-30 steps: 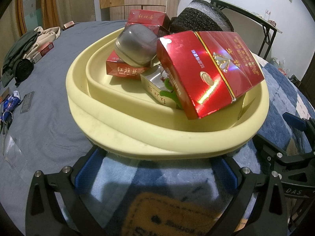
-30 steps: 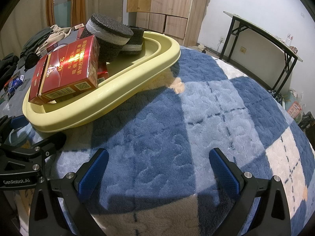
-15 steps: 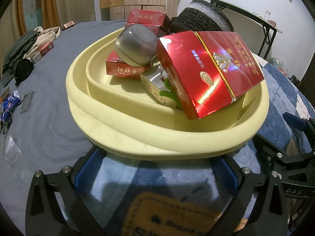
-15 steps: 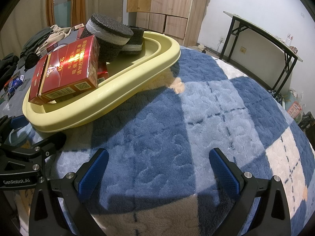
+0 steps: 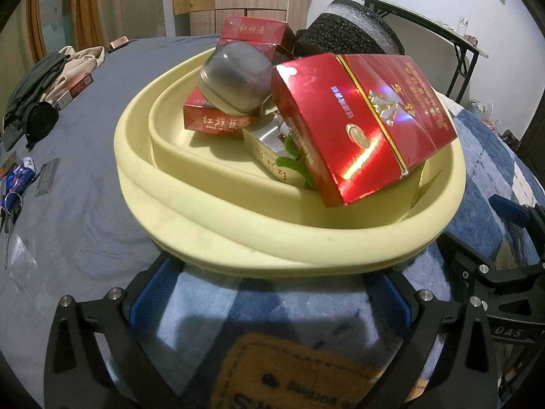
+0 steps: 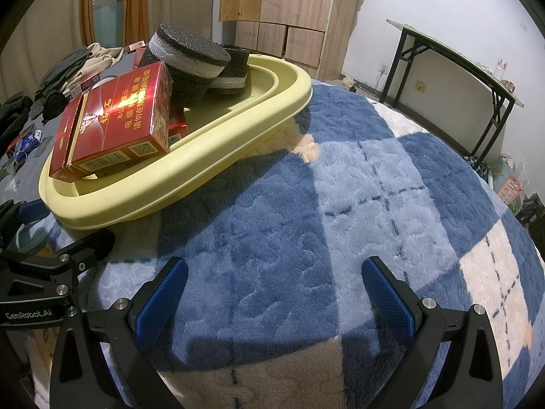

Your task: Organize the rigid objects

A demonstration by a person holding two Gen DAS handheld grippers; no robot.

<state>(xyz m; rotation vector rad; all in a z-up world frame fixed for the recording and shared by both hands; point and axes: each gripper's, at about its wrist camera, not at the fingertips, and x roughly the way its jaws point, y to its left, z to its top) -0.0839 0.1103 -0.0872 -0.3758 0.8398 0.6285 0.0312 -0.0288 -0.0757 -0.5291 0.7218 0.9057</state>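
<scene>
A pale yellow basin point(image 5: 190, 228) point(image 6: 238, 136) rests on a blue plaid blanket point(image 6: 340, 204). Leaning inside it is a large red carton point(image 5: 361, 119) point(image 6: 112, 126), beside smaller red packs point(image 5: 218, 121), a grey rounded tin point(image 5: 235, 78), a silver box point(image 5: 269, 143) and black foam discs point(image 5: 351, 34) point(image 6: 190, 58). My left gripper point(image 5: 272, 294) stands open just short of the basin's near rim, empty. Over bare blanket to the basin's right, my right gripper point(image 6: 272, 288) is open and empty too.
Clothes point(image 5: 37, 78), a red pack point(image 5: 76, 88), keys and small items point(image 5: 20, 177) lie on the grey sheet at the left. A folding table point(image 6: 453, 64) and wooden cabinets point(image 6: 293, 10) stand by the far wall. Each gripper shows at the edge of the other's view.
</scene>
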